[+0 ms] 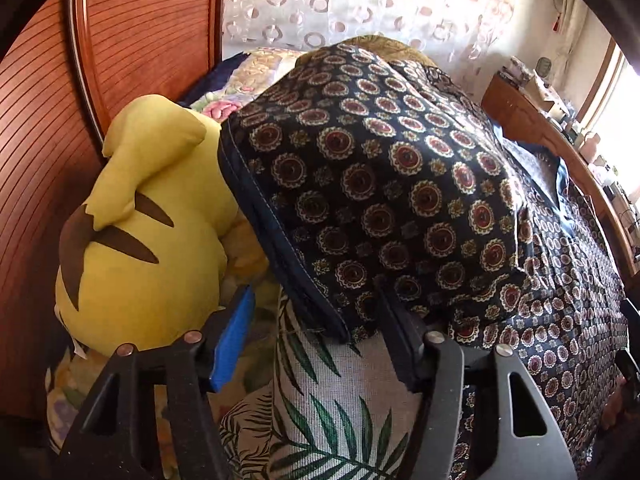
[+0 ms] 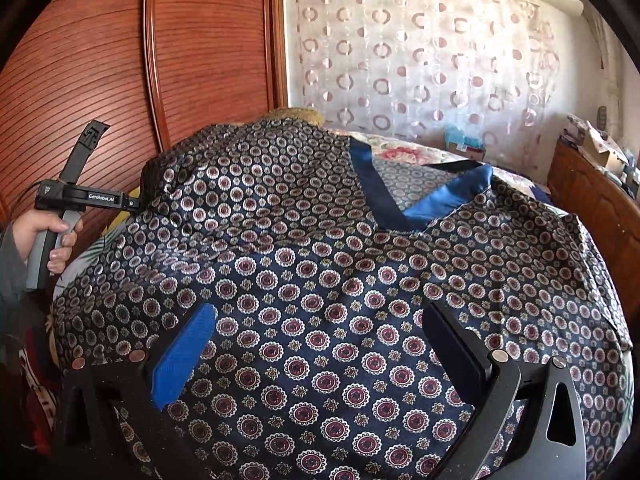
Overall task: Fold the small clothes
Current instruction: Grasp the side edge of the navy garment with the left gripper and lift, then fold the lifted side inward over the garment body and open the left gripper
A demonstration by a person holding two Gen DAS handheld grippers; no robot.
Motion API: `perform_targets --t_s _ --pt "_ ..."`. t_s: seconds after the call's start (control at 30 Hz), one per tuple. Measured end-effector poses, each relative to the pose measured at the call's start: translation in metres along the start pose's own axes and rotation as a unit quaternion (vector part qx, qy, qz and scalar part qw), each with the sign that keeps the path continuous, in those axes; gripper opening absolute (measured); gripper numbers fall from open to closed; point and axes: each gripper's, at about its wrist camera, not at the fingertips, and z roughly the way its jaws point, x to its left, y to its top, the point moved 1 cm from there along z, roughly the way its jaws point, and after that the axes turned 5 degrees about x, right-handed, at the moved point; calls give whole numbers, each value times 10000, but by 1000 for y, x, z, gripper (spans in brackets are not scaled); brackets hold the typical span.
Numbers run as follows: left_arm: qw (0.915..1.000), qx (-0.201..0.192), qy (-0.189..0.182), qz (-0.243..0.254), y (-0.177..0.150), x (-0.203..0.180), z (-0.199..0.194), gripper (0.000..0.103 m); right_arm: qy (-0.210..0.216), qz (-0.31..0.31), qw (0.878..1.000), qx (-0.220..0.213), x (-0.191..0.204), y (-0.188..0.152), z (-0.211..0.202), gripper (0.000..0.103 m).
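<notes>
A dark navy top (image 2: 320, 280) with a red-and-white medallion print and a blue V-neck band (image 2: 432, 200) lies spread face up on the bed. Its left sleeve (image 1: 380, 184) drapes over a raised hump, its blue-edged cuff hanging near my left gripper. My left gripper (image 1: 316, 312) is open, the sleeve's hem lying between its jaws and over the right finger. It also shows in the right wrist view (image 2: 80, 196), held by a hand at the garment's left edge. My right gripper (image 2: 320, 340) is open, hovering just above the garment's lower body.
A yellow plush toy (image 1: 148, 232) lies left of the sleeve against a wooden wardrobe (image 2: 120, 60). A leaf-print cushion (image 1: 332, 400) sits under the left gripper. A floral bedspread (image 2: 404, 152), a wooden headboard (image 2: 592, 200) at right, and a patterned curtain (image 2: 420, 60) are behind.
</notes>
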Motion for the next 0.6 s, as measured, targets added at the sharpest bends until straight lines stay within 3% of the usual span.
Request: perform_targets --t_s 0.07,0.2,0.33,0.5,0.6 --pt "9999 -14 -124 16 0 1 0 46 10 -36 10000 6 0 2 0 103" --pt "9996 -90 -82 243 -1 -6 -4 31 15 -130 9999 78 1 3 3 103" --pt "9983 -186 340 435 0 -8 -10 7 -32 -227 9997 101 4 2 4 103" --pt "9946 -706 428 625 1 -21 -47 5 -15 -186 9998 39 3 1 2 103" --pt "9915 -1042 254 739 11 -39 -75 5 -1 -160 9999 34 4 0 3 103"
